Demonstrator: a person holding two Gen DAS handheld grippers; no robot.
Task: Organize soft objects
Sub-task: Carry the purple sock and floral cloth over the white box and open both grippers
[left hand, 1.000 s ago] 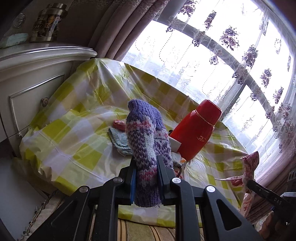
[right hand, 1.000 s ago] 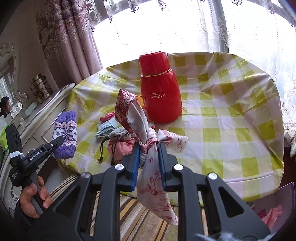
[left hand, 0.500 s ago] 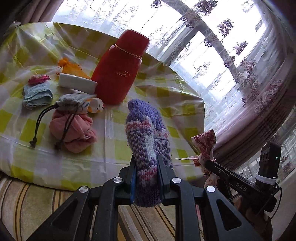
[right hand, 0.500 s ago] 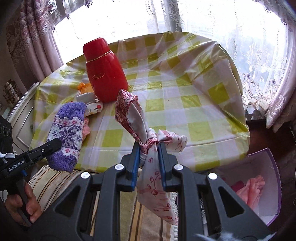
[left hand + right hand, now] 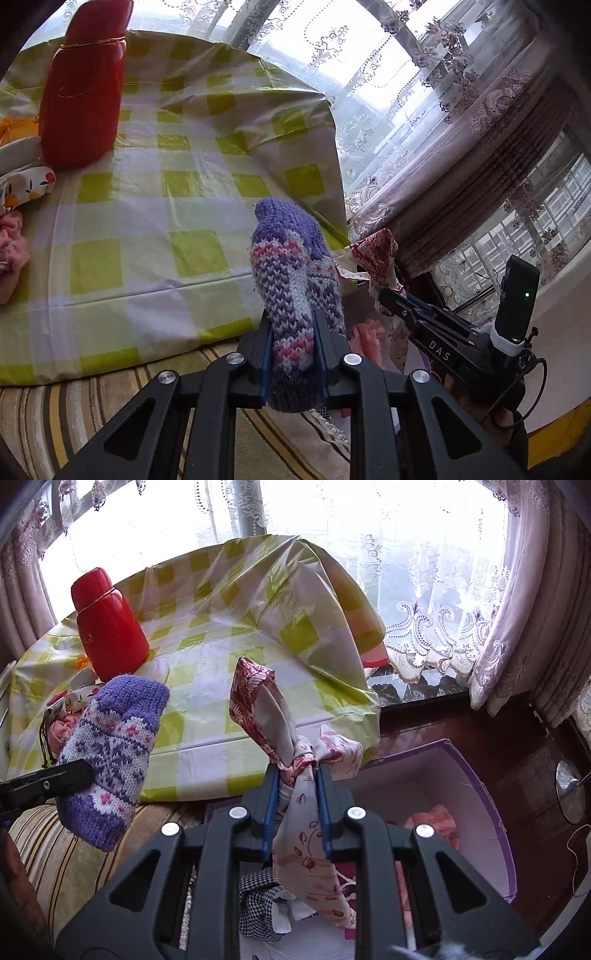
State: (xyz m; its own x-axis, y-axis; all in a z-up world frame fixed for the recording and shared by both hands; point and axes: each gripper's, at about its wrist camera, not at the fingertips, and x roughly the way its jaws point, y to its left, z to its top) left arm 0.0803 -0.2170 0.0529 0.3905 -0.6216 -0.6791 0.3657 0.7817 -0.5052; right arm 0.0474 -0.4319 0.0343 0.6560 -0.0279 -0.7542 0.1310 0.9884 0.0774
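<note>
My left gripper (image 5: 293, 330) is shut on a purple knitted mitten (image 5: 295, 280) and holds it upright off the table's right front edge. The mitten also shows in the right wrist view (image 5: 110, 753). My right gripper (image 5: 295, 794) is shut on a knotted red-and-white patterned cloth (image 5: 266, 716), held above a purple-edged box (image 5: 476, 771) on the floor. The box holds pink fabric (image 5: 432, 821) and a checked black-and-white cloth (image 5: 258, 901). The right gripper and its cloth (image 5: 375, 251) show in the left wrist view, right of the mitten.
A table with a yellow-and-white checked cover (image 5: 184, 206) holds a red thermos (image 5: 83, 85), a floral pouch (image 5: 26, 184) and a pink drawstring bag (image 5: 11, 254). A striped cushion (image 5: 70, 853) lies below the table edge. Curtains (image 5: 524, 602) hang at right.
Both grippers have swung right, away from the table's middle, with their loads. The purple-edged box has come closer, under the right gripper.
</note>
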